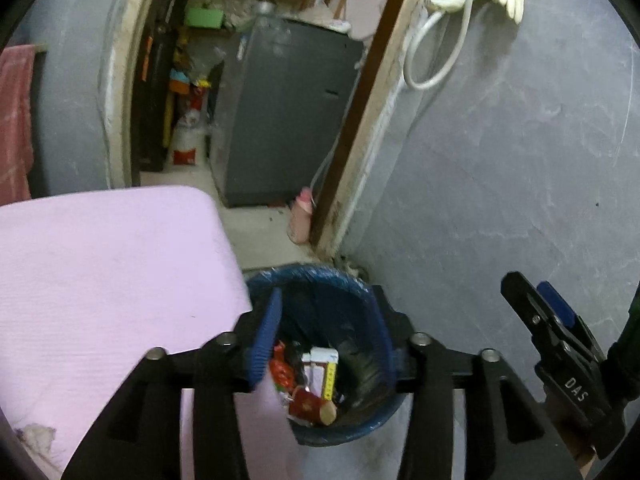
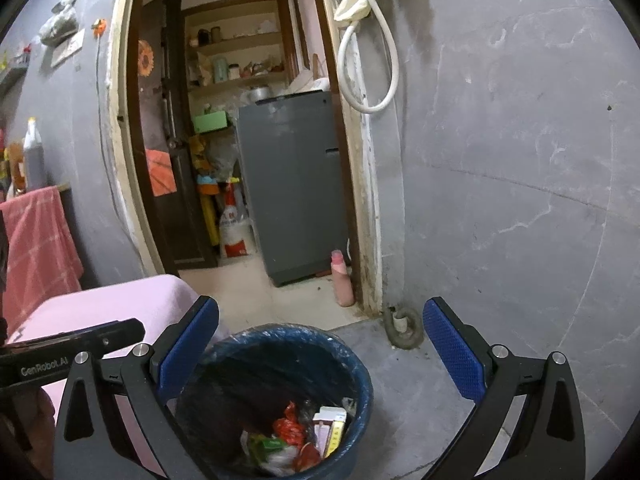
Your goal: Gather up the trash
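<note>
A blue trash bin [image 1: 352, 292] with a dark liner stands on the grey floor beside the pink bed. It also shows in the right wrist view [image 2: 360, 368]. Inside lie wrappers [image 1: 282, 372], a small white box [image 1: 324, 360] and a red can [image 1: 308, 404]; the right wrist view shows the same wrappers [image 2: 288, 426] and box [image 2: 330, 420]. My left gripper [image 1: 326, 338] is open and empty right above the bin. My right gripper [image 2: 320, 348] is open and empty above the bin's near side; its side shows in the left wrist view [image 1: 560, 328].
A pink bed [image 1: 108, 280] lies to the left of the bin. A doorway behind leads to a grey fridge [image 2: 296, 184]. A pink bottle [image 2: 343, 280] stands by the door frame. A grey wall [image 2: 520, 200] runs along the right, with a white hose [image 2: 368, 60] hanging.
</note>
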